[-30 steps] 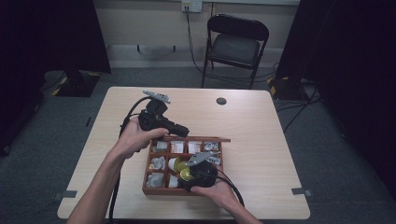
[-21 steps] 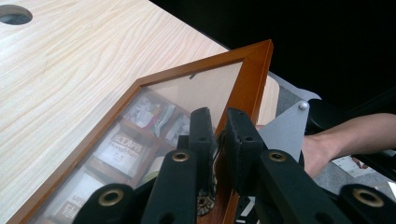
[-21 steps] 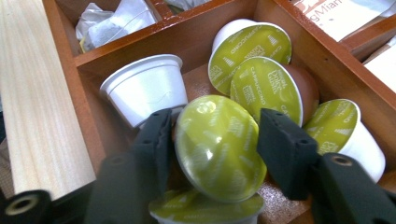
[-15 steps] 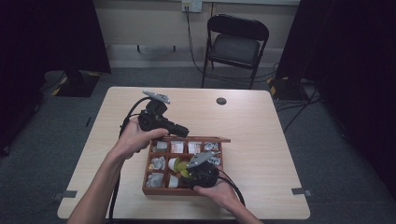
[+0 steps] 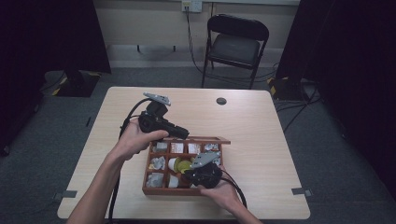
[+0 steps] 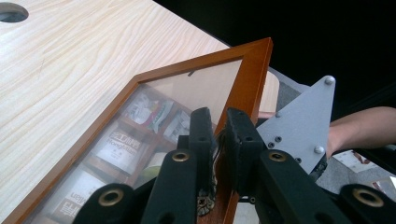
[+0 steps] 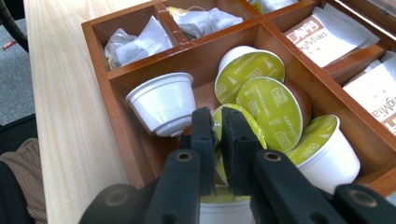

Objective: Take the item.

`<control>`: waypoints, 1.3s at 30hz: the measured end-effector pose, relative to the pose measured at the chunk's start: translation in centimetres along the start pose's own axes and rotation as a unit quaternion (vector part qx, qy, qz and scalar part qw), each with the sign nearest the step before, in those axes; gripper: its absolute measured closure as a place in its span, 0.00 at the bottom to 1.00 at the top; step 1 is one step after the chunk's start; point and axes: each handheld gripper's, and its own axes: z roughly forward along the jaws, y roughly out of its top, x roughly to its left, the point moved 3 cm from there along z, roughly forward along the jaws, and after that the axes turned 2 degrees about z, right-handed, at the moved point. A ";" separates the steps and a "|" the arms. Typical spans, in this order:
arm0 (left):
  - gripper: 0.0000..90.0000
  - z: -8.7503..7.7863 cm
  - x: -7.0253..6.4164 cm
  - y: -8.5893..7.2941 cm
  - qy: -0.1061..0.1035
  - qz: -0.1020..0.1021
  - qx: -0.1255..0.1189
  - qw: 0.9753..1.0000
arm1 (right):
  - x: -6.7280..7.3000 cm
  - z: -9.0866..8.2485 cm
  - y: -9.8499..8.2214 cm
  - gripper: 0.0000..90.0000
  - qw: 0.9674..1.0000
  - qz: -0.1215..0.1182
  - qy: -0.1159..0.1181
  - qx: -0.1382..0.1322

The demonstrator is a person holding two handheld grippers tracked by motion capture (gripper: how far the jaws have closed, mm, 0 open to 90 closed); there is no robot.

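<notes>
Little has moved since before: left gripper [image 6: 217, 135] jaws still clamp the glazed lid [image 6: 187, 93] open; right gripper [image 7: 215, 140] pinches a green capsule [image 7: 233, 130] lower-centre, inside the wooden box [image 7: 116, 79], not yet lifted.

Wooden box [image 5: 150, 173]: sitting near the table's [image 5: 261, 135] front edge, its glass-paned lid [image 6: 154, 100] standing raised along the far side and blocking approach from behind. Middle compartment: crowded with coffee capsules [image 7: 268, 107] lying against one another, leaving little room between them. Neighbouring compartments: holding packets [image 7: 322, 39]. Table's far half and right side: lying open, only a small round grommet [image 5: 221, 101] sitting there.
</notes>
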 end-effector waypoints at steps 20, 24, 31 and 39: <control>0.91 0.1 0.0 -0.5 -0.010 -0.001 -0.007 1.000 | -0.5 0.2 -0.3 0.49 0.999 0.032 -0.019 0.010; 0.91 0.1 0.0 -0.5 -0.009 -0.001 -0.006 1.000 | -0.6 0.6 -0.4 0.37 0.998 0.051 0.000 0.027; 0.91 0.1 0.0 -0.4 -0.009 -0.002 -0.006 1.000 | -0.1 1.9 0.0 0.34 0.998 0.043 0.014 0.045; 0.91 0.1 0.0 -0.4 -0.009 -0.001 -0.005 1.000 | -0.1 2.3 0.0 0.34 0.997 0.050 0.005 0.066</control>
